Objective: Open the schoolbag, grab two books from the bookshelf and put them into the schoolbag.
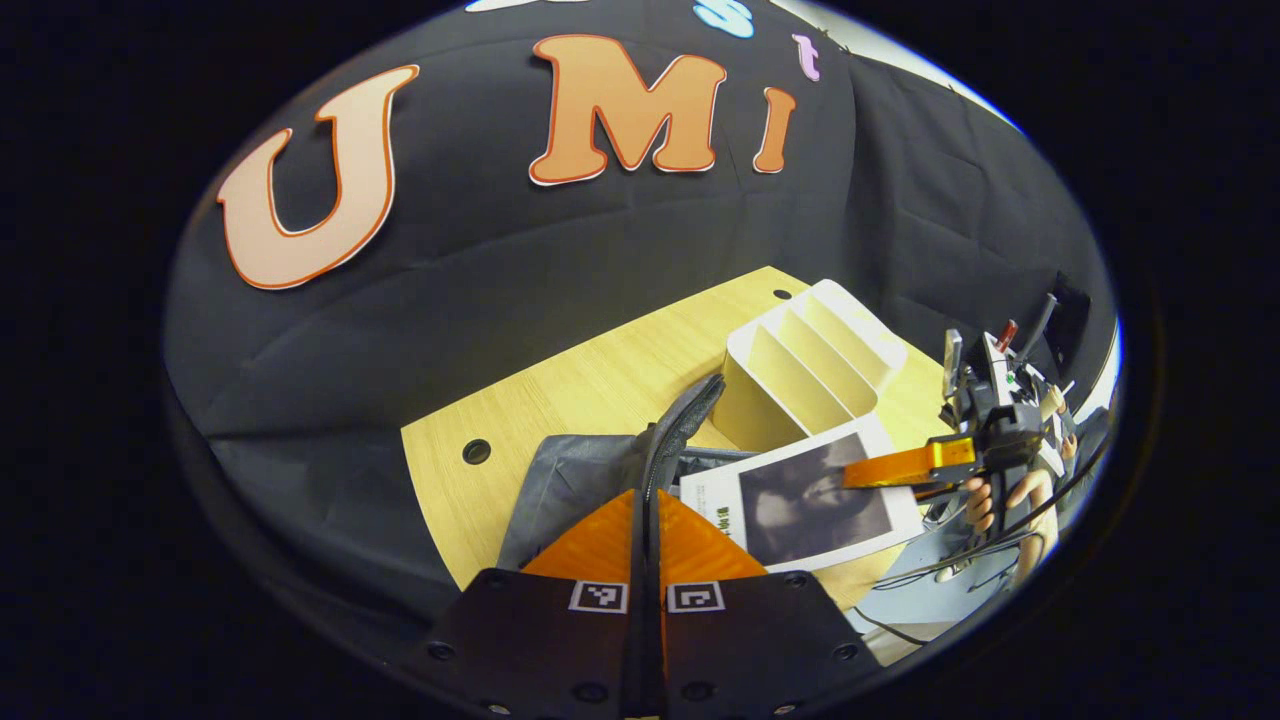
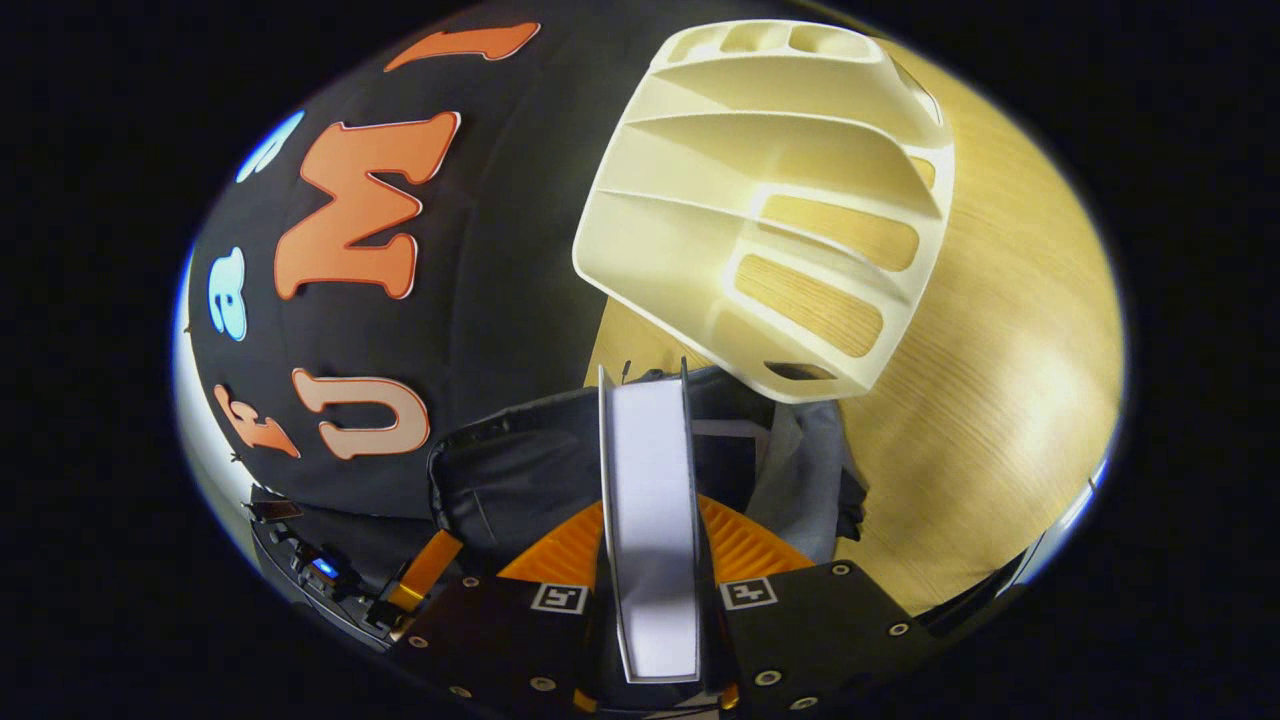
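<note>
right gripper (image 2: 650, 560) pinches a book (image 2: 650, 480) over the open schoolbag (image 2: 520, 480). left gripper (image 1: 645, 530) pinches bag's edge (image 1: 685, 410). next: lower book w/ care & drop in.

- A light wooden table (image 1: 560, 400) with a pale grain carries the things; two round dark holes show in its top in the left gripper view, one near the far corner and one near the left edge.
- A cream plastic bookshelf (image 2: 700, 220) with slanted dividers stands on it, toward the far side.
- A dark grey fabric schoolbag (image 1: 560, 480) lies on it, just beside the bookshelf's near end.
</note>
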Motion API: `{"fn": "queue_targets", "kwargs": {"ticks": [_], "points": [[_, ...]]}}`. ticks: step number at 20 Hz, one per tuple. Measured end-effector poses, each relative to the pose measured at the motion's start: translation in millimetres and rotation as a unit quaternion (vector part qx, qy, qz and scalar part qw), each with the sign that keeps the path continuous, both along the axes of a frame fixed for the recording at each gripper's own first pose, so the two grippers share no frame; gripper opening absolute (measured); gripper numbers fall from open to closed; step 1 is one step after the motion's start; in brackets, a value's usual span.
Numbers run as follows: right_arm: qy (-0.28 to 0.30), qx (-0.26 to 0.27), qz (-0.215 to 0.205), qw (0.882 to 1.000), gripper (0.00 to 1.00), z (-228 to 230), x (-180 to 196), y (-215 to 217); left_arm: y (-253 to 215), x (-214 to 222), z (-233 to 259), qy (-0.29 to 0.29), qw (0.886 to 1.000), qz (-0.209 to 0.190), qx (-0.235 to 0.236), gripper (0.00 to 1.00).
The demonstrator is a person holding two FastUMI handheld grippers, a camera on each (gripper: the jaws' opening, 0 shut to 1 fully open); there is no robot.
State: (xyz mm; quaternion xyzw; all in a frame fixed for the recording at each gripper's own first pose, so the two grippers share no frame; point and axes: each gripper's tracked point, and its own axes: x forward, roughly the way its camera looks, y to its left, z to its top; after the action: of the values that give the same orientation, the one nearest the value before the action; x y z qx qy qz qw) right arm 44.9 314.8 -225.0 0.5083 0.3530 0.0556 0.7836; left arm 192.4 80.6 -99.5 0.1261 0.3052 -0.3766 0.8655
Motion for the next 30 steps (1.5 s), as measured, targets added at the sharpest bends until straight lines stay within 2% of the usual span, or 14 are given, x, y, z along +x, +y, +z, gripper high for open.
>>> {"fn": "queue_targets", "kwargs": {"ticks": [3, 9, 13, 14, 15, 16, 19, 21, 23, 24, 25, 27, 28, 30], "points": [[-0.008, 0.004, 0.003, 1.000, 0.34, -17.0, 16.3, 22.8, -5.9, -3.1, 2.6, -0.017, 1.000, -0.012, 0.017, 0.00], [-0.034, 0.015, 0.000, 0.999, 0.33, -37.1, 46.5, 68.5, -14.7, -13.9, 2.7, -0.019, 0.999, -0.027, 0.022, 0.00], [-0.058, 0.013, -0.027, 0.998, 0.33, -41.8, 60.1, 75.5, -19.9, -17.6, 5.8, -0.015, 0.999, -0.035, 0.010, 0.00], [-0.059, 0.012, -0.035, 0.998, 0.43, -43.3, 65.6, 75.9, -20.3, -18.7, 5.9, -0.014, 0.999, -0.035, 0.009, 0.00], [-0.058, 0.006, -0.047, 0.997, 0.43, -46.1, 71.6, 73.2, -19.7, -19.8, 5.0, -0.014, 0.999, -0.035, 0.008, 0.00], [-0.054, 0.000, -0.056, 0.997, 0.34, -50.3, 74.1, 70.1, -19.4, -21.3, 5.0, -0.013, 0.999, -0.035, 0.007, 0.00], [-0.037, -0.011, -0.061, 0.997, 0.37, -54.3, 72.4, 70.5, -17.7, -23.1, 2.5, -0.007, 0.999, -0.031, 0.000, 0.00], [-0.008, -0.039, -0.059, 0.997, 0.40, -64.9, 68.5, 67.6, -16.1, -21.3, -0.2, -0.004, 1.000, -0.026, -0.002, 0.01], [0.021, -0.057, -0.062, 0.996, 0.53, -72.8, 58.7, 62.5, -14.3, -25.2, -2.5, 0.004, 1.000, -0.025, -0.008, 0.00], [0.034, -0.066, -0.063, 0.995, 0.45, -75.8, 54.9, 59.7, -13.0, -26.5, -2.3, 0.005, 1.000, -0.024, -0.011, 0.00], [0.044, -0.076, -0.058, 0.994, 0.61, -76.8, 50.1, 58.1, -10.9, -26.0, -2.8, 0.005, 1.000, -0.021, -0.014, 0.01], [0.053, -0.103, -0.044, 0.992, 0.71, -73.1, 40.9, 54.9, -7.1, -25.7, -5.2, 0.010, 1.000, -0.015, -0.019, 0.00], [0.053, -0.115, -0.037, 0.991, 0.83, -69.1, 36.8, 52.8, -6.4, -26.8, -5.8, 0.014, 1.000, -0.011, -0.025, 0.00], [0.054, -0.133, -0.025, 0.989, 0.96, -58.7, 28.6, 47.4, -4.6, -27.2, -6.8, 0.024, 0.999, -0.001, -0.038, 0.01]]}}
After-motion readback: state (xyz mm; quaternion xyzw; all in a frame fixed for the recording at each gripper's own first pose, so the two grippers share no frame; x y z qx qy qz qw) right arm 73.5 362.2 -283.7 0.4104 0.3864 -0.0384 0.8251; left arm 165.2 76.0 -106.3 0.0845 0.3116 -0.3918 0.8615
